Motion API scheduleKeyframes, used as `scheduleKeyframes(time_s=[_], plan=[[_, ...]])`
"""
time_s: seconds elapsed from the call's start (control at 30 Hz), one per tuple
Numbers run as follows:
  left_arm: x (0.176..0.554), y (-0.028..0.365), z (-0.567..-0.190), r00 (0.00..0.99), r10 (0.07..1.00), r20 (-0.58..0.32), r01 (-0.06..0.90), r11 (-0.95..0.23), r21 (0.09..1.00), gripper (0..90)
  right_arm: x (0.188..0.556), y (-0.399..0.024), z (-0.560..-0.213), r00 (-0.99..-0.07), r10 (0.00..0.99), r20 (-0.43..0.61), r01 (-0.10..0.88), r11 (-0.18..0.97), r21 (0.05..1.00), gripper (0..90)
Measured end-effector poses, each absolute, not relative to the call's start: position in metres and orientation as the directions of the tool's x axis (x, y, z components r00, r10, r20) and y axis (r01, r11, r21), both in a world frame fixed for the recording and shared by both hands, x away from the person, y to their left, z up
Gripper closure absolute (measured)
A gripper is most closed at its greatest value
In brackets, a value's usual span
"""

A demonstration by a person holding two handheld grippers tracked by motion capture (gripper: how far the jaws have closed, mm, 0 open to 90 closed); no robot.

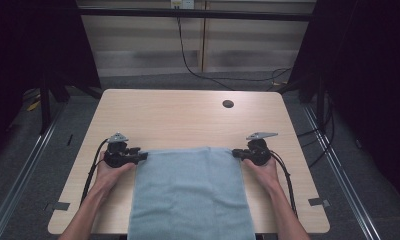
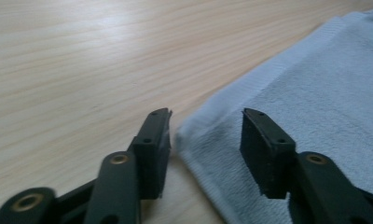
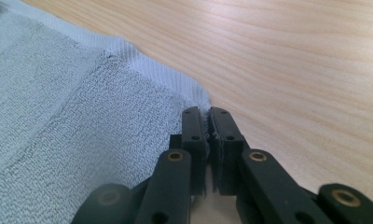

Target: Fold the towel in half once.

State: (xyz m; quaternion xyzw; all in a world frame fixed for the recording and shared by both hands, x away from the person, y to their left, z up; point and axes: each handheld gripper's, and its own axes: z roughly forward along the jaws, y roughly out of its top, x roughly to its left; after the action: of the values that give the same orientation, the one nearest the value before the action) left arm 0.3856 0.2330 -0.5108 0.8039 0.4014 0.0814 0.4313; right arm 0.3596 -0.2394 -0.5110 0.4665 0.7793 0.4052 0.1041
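— Lying flat on the pale wood surface [image 1: 188, 115], the blue towel [image 1: 190, 192] hangs over the near edge; dark curtains and a cabled back wall surround it.

— And the fingers?

— The right gripper [image 3: 208, 119] pinches the towel's far right corner; the left gripper [image 2: 205, 128] stands part-open astride the far left corner.

The table [image 1: 188, 115] is evenly lit from above in the high view, while the surroundings at both sides are left in deep darkness. A soft sheen is seen on the wood in the left gripper view. In both gripper views the far wood grain is blurred, and the towel [image 3: 72, 121] weave is rendered sharply.
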Motion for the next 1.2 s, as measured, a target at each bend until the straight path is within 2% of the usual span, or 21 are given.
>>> scheduleKeyframes(time_s=[0.1,0.2,0.37,0.53,0.77,1.2], plan=[[0.386,0.235,-0.511,0.665,0.705,-0.245,0.594,-0.300,0.746,75.8,0.359,-0.239,-0.512,-0.548,0.800,0.245,0.650,0.224,0.726,86.6],[0.386,0.236,-0.512,0.665,0.694,-0.275,0.611,-0.293,0.735,83.9,0.358,-0.235,-0.510,-0.565,0.789,0.242,0.641,0.235,0.730,87.1],[0.384,0.240,-0.504,0.671,0.684,-0.286,0.597,-0.269,0.756,85.5,0.356,-0.235,-0.501,-0.574,0.779,0.254,0.627,0.218,0.748,87.3],[0.379,0.245,-0.490,0.688,0.664,-0.293,0.567,-0.240,0.788,85.9,0.353,-0.241,-0.480,-0.576,0.768,0.280,0.591,0.155,0.792,87.4],[0.378,0.250,-0.479,0.676,0.671,-0.305,0.570,-0.214,0.793,86.2,0.352,-0.245,-0.454,-0.598,0.756,0.267,0.549,0.144,0.823,87.5],[0.383,0.245,-0.412,0.734,0.630,-0.255,0.460,-0.185,0.868,86.7,0.357,-0.246,-0.403,-0.625,0.745,0.231,0.472,0.126,0.873,87.8]])
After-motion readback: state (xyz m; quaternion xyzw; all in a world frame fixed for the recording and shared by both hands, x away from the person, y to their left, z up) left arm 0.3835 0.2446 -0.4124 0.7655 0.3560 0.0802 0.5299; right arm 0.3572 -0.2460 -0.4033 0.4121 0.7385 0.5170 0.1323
